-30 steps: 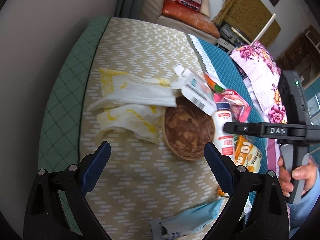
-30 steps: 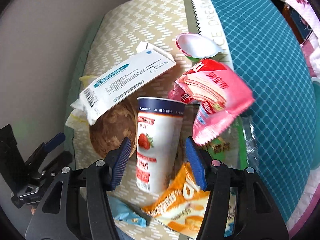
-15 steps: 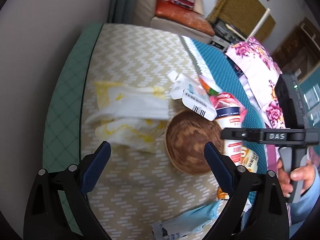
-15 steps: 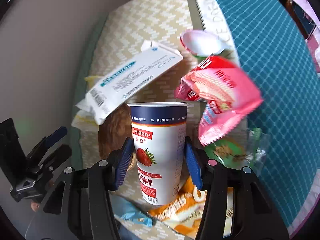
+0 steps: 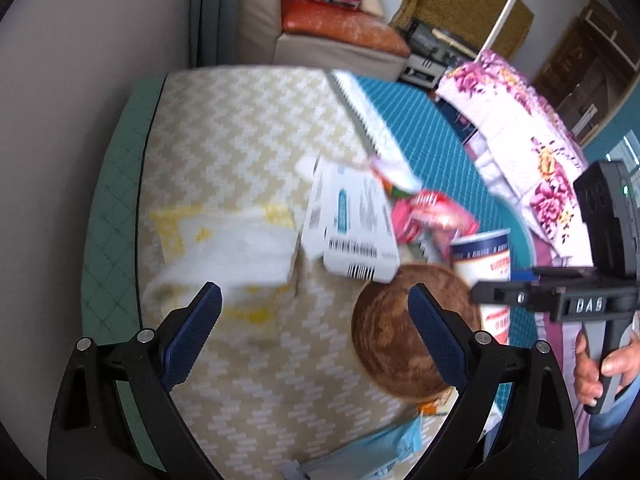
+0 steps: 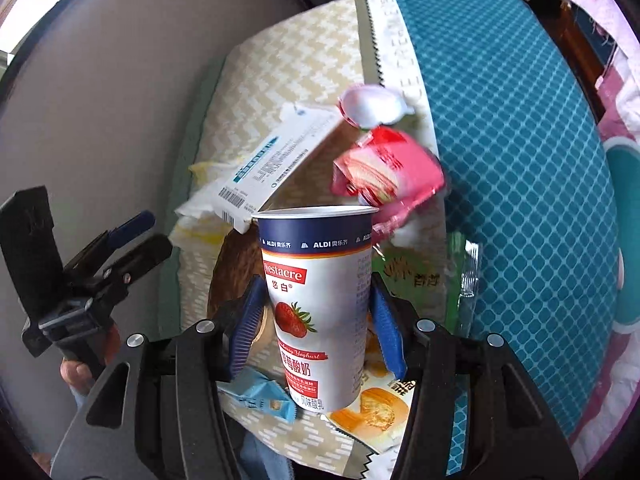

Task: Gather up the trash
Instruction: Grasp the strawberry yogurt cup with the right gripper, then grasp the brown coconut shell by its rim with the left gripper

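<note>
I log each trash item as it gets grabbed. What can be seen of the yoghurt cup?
The yoghurt cup is a tall, tapered cup, apparently paper, white with a navy band under its open rim, a red label and a strawberry picture. It stands upright, clamped at mid-height between the blue pads of the right gripper, one pad on each side. It seems lifted above the wrappers below. The left wrist view also shows it beside the wooden bowl.

Floral quilt (image 5: 532,152), orange cushion (image 5: 340,26), teal checked mattress cover (image 6: 520,152)
</note>
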`<state>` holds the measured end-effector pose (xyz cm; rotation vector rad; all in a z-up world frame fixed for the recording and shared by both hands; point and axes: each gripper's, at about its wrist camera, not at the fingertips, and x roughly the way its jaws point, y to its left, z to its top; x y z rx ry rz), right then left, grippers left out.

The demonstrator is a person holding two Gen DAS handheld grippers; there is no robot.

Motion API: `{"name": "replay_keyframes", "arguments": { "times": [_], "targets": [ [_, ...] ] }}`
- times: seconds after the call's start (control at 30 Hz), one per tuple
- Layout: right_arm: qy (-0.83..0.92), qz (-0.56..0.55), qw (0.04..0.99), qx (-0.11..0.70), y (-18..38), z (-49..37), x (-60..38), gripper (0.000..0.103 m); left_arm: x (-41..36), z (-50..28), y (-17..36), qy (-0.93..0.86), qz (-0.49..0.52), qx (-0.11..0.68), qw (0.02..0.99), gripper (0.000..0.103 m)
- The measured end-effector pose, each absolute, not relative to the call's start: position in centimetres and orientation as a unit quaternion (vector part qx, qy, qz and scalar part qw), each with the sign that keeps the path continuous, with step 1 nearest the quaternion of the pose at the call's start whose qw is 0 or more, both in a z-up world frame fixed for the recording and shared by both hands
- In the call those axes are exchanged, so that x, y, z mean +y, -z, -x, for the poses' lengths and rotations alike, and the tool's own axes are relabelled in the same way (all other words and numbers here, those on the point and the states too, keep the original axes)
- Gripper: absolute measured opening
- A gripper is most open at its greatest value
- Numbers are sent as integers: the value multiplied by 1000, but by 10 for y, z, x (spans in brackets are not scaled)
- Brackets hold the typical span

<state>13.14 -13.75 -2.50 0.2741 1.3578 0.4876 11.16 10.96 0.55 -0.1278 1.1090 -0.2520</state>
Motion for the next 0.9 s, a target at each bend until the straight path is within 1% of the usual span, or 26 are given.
{"name": "replay_keyframes", "arguments": {
  "times": [0.13, 0.27, 0.33, 0.43, 0.47, 0.5, 0.53, 0.57, 0.6, 0.63, 0.67, 0.77, 0.8, 0.83, 0.87, 0.9],
  "targets": [
    [-225, -130, 737, 624, 40, -130, -134, 49, 114, -90, 17, 115, 96, 550, 821, 94],
    [-229, -133, 736, 623, 48, -129, -128, 48, 106, -80, 33, 111, 94, 570, 809, 94],
    [-229, -123, 749, 610, 44, -126, -124, 48, 101, -78, 41, 107, 93, 577, 804, 94],
    [-239, -136, 751, 600, 36, -126, -127, 48, 95, -78, 47, 108, 101, 579, 801, 94],
    [-240, -138, 756, 593, 29, -125, -132, 48, 91, -79, 47, 110, 100, 578, 803, 91],
    [-239, -139, 761, 587, 24, -124, -136, 48, 86, -81, 46, 114, 96, 574, 805, 88],
    [-237, -145, 766, 579, 18, -124, -143, 48, 80, -83, 47, 116, 92, 572, 807, 82],
    [-235, -149, 769, 576, 15, -124, -147, 48, 76, -84, 48, 118, 89, 571, 807, 69],
    [-233, -152, 771, 573, 13, -123, -151, 48, 71, -86, 51, 122, 85, 574, 805, 62],
    [-227, -156, 776, 567, 10, -122, -159, 48, 66, -88, 54, 123, 83, 579, 802, 50],
    [-224, -158, 778, 566, 7, -124, -165, 48, 62, -90, 59, 125, 82, 585, 797, 43],
    [-213, -171, 782, 560, 4, -122, -179, 48, 52, -93, 67, 126, 75, 591, 793, 38],
    [-210, -174, 783, 559, 3, -122, -184, 48, 48, -92, 67, 122, 68, 584, 799, 33],
    [-206, -178, 784, 558, 4, -122, -190, 48, 46, -92, 67, 120, 68, 584, 800, 20],
    [-200, -183, 785, 557, 4, -121, -198, 48, 46, -91, 66, 115, 71, 582, 802, 13],
    [-198, -187, 784, 557, 3, -120, -206, 48, 44, -88, 63, 111, 74, 577, 806, 12]
  ]
}}
